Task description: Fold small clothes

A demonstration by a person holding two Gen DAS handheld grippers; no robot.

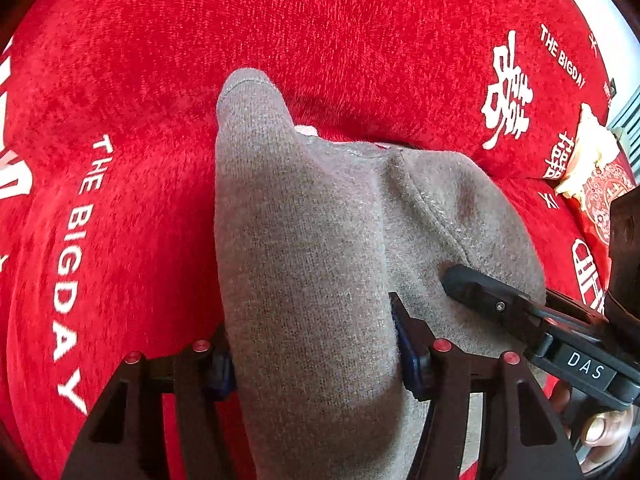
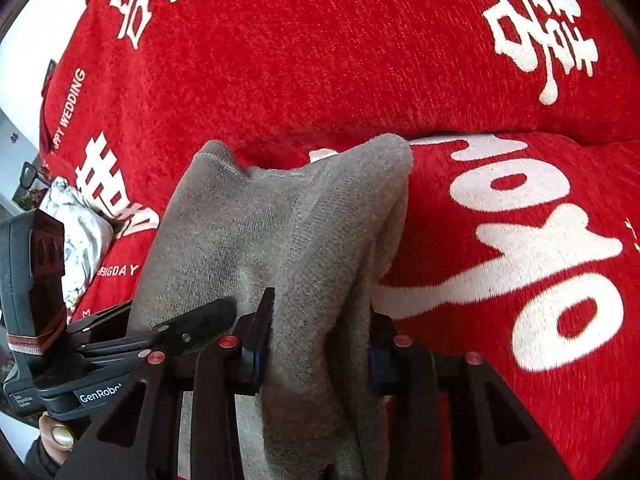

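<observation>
Nearest the left wrist lens, the left gripper (image 1: 316, 360) is clenched on a thick fold of the grey knit garment (image 1: 304, 240); both blue-padded fingers (image 1: 408, 360) press into the cloth from either side. The garment rises from the jaws and drapes away over the red chenille cover (image 1: 160, 80), ending in a stitched hem at its far tip. The cover carries white lettering and large white characters. At the right edge of this view, the other tool enters with one black finger laid against the same garment, and a hand (image 1: 600, 428) shows beneath it.

In the right wrist view, the right gripper (image 2: 316, 352) is likewise clamped on a bunched portion of the garment (image 2: 280, 220), with cloth filling the space between its pads. The fabric hangs below the jaws and stands up beyond them in two peaks above the red cover (image 2: 320, 60). At the left of this view, the left tool grips the garment close beside the right one. A pale patterned cushion (image 2: 76, 236) lies at the far left edge of the cover.
</observation>
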